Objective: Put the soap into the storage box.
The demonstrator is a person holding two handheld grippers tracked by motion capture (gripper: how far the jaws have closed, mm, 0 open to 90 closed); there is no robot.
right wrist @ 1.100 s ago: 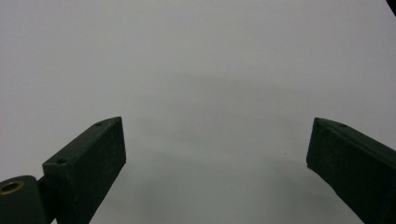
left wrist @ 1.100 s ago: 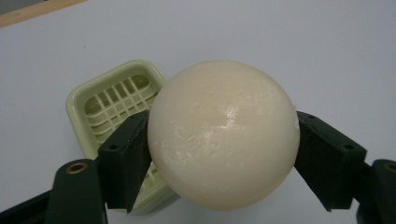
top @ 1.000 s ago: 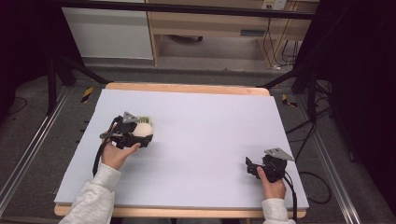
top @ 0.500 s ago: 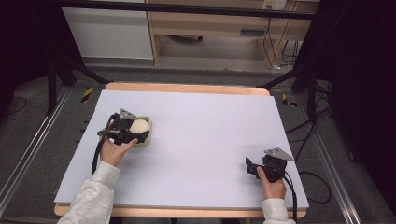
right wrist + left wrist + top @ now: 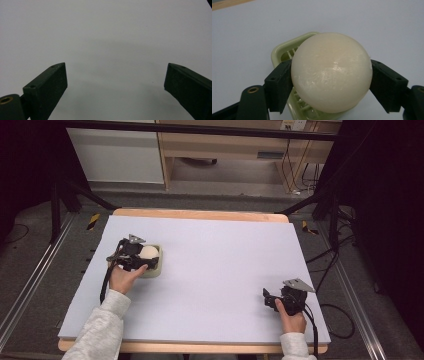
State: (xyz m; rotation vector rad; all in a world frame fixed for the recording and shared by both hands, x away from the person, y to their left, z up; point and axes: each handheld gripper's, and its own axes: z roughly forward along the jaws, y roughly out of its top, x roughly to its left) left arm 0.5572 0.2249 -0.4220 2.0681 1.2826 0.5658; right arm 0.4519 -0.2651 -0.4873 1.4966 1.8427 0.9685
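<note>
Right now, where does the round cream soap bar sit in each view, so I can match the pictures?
High view: the soap bar is at left of the table, over the pale green soap dish, at the left gripper.
Left gripper view: it sits at centre, clamped between the two black jaws, above the dish.
Right gripper view: not in it; open jaws over bare white table.
Shared landmark: the green soap dish.

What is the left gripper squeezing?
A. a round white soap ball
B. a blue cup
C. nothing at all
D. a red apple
A. In the left gripper view the left gripper has a black jaw pressed on each side of the round white soap ball, which sits over the pale green soap dish.
</note>
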